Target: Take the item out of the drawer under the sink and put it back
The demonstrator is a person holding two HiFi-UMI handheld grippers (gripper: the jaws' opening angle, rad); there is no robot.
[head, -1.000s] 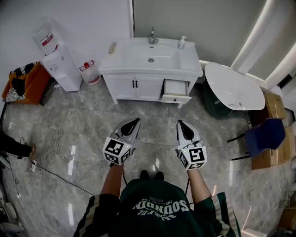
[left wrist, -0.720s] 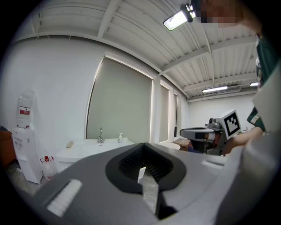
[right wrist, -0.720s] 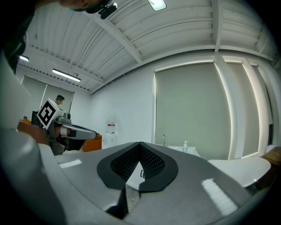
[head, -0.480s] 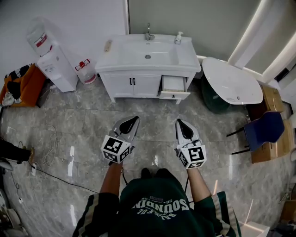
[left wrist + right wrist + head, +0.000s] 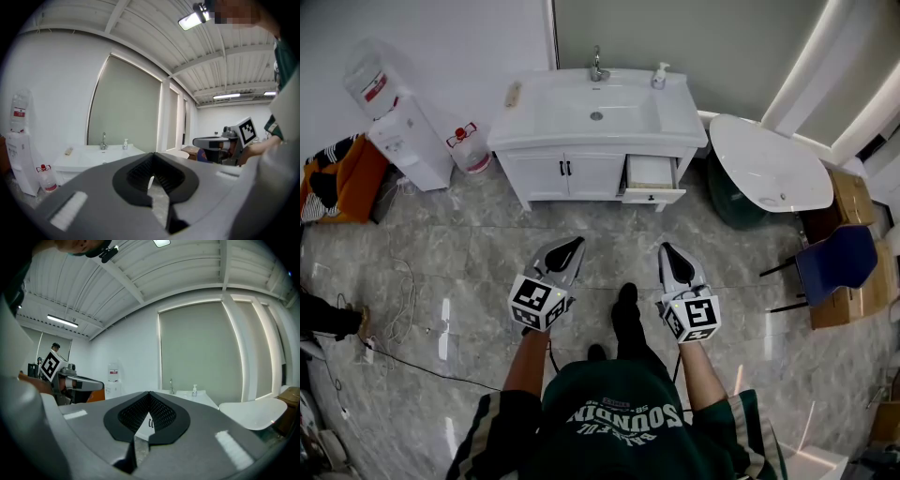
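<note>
Left gripper (image 5: 571, 247) is clenched on nothing, its jaws meeting at the tips with only floor showing through the slot behind them; right gripper (image 5: 667, 251) is likewise closed and empty; the two are held roughly level, side by side in front of the person's body. Between them a dark shoe (image 5: 625, 302) is planted forward on the grey marble-look floor (image 5: 487, 253).

Well beyond the shoe stands the white vanity cabinet (image 5: 567, 175), and at its right end the drawer (image 5: 653, 196) is pulled out under the sink (image 5: 596, 111). The item should lie inside it, but from here the interior reads only as a pale patch and I cannot tell what is there. Behind the basin are the faucet (image 5: 597, 64) and a soap dispenser (image 5: 658, 77).

The step in hand looks like the approach:
- steer toward the right end of the cabinet, so that the drawer sits squarely ahead;
- keep off the white oval tabletop (image 5: 769, 169) just beside it;
- part the jaws of the reaching gripper only once it is near;
- come in over the drawer's front edge from above, since the contents cannot be judged until they are in close view.
</note>
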